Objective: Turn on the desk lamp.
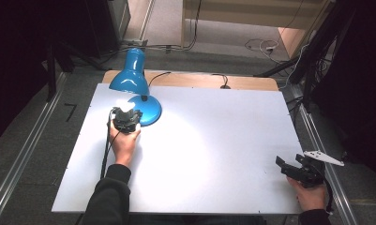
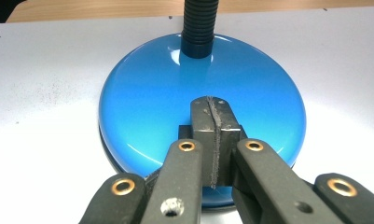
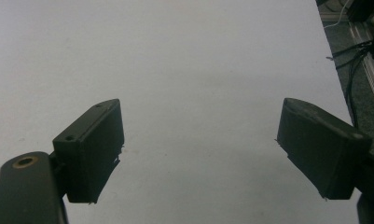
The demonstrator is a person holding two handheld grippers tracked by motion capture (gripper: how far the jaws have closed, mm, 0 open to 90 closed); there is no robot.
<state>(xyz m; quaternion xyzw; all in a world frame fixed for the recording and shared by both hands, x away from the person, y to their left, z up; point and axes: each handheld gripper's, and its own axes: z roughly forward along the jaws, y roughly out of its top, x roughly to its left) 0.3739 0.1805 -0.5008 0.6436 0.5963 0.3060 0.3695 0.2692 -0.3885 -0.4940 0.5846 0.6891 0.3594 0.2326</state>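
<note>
While the blue desk lamp (image 1: 135,89) is shining down on the far-left part of the white counter (image 1: 214,154), the left gripper (image 2: 212,122) is pressing its clenched, empty jaws onto the near side of the lamp's round base (image 2: 152,98), with the black gooseneck (image 2: 201,25) rising straight ahead. The left hand (image 1: 124,143) is reaching forward. The right gripper (image 3: 198,144) is idling near the right edge, well apart, jaws spread wide, grasping nothing.

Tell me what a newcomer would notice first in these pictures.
The glossy blue desk lamp at the white table's far left corner stands out, lit and casting a bright pool. The left hand-held gripper sits shut over its round base, while the right hand-held gripper waits wide open near the right edge.
</note>
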